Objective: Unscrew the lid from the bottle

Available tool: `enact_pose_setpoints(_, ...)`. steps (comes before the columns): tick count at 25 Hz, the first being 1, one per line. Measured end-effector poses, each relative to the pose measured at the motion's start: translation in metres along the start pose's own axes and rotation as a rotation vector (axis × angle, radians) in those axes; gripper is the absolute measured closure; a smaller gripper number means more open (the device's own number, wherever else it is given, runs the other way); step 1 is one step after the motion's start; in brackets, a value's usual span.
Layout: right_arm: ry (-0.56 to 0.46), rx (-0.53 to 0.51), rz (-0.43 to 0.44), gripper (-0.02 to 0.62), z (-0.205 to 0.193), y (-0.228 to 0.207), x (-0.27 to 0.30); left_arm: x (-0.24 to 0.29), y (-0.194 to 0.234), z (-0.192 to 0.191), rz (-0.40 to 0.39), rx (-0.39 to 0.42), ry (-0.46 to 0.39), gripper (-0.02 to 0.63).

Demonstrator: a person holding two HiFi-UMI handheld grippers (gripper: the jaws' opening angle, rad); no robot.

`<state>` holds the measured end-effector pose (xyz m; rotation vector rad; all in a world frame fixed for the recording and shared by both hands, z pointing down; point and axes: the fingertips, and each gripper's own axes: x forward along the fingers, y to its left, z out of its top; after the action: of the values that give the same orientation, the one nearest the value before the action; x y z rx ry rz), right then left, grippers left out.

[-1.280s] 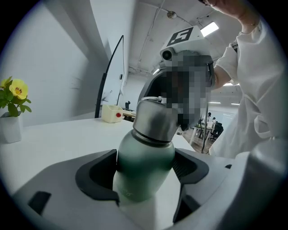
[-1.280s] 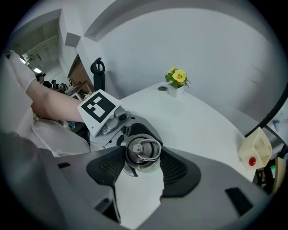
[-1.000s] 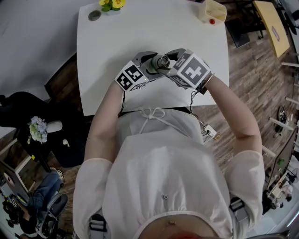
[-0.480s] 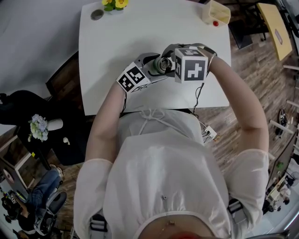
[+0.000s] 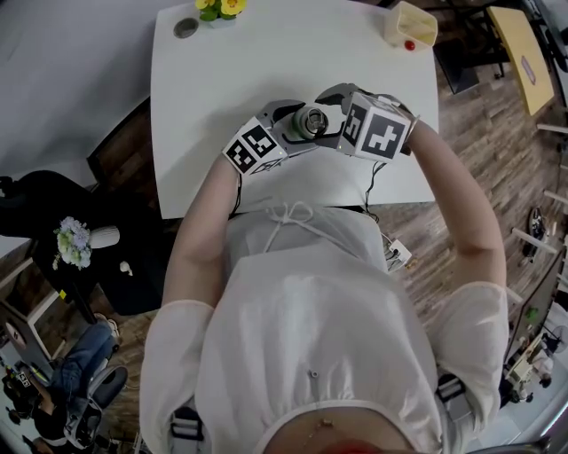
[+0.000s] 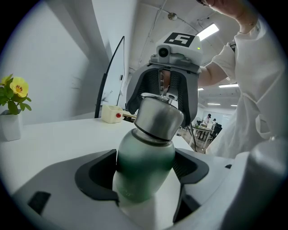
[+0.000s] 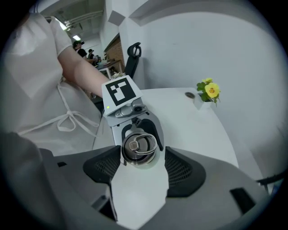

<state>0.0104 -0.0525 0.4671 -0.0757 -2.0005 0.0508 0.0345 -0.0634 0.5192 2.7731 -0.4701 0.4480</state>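
A: Your left hand-held gripper (image 6: 144, 167) is clamped on the bottle (image 6: 146, 150). Both pads press on its green body, low down, and the bottle leans to the right in that gripper's view.

B: You hold it over the counter (image 5: 266, 62), nearer the near edge than the far one and roughly midway between the left and right edges. Whether its base touches the counter, I cannot tell.

A: The lid (image 6: 158, 117) sits on the neck. It is steel and tilts with the bottle.

B: Your right hand-held gripper (image 7: 143, 167) comes at it from above, pointing steeply down. Its jaws have just been opening and stand wide. The lid is between them, with its wire loop (image 7: 138, 144) facing the camera.

A: Do the pads press on it?

B: No. You have a clear gap at the right pad, and the left pad is at most just beside the lid's rim.

A: In your head view the two marker cubes sit side by side, with the lid between them.

B: Everything else is well apart from the bottle. There are flowers (image 5: 213, 7) at the far left corner and a cream box (image 5: 410, 25) with a red spot at the far right corner.
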Motion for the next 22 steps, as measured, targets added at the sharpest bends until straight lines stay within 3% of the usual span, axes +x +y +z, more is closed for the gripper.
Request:
enact_pose_setpoints(5, -0.153, 0.29, -0.128, 0.285, 0.009, -0.004, -0.019, 0.0, 0.0, 0.001, -0.005, -0.005, -0.003, 0.212)
enact_pose_setpoints(14, -0.16, 0.507, -0.258, 0.298, -0.001, -0.005, 0.0, 0.001, 0.001, 0.003, -0.006, -0.026, -0.018, 0.212)
enact_pose_setpoints(16, -0.159, 0.528, -0.265, 0.345, 0.001, -0.003, 0.001, 0.0, 0.001, 0.002, -0.004, -0.032, -0.022, 0.212)
enact_pose_setpoints(22, -0.118, 0.437, -0.239, 0.347, -0.001, 0.003, 0.001, 0.001, -0.002, 0.001, -0.006, -0.005, -0.014, 0.212)
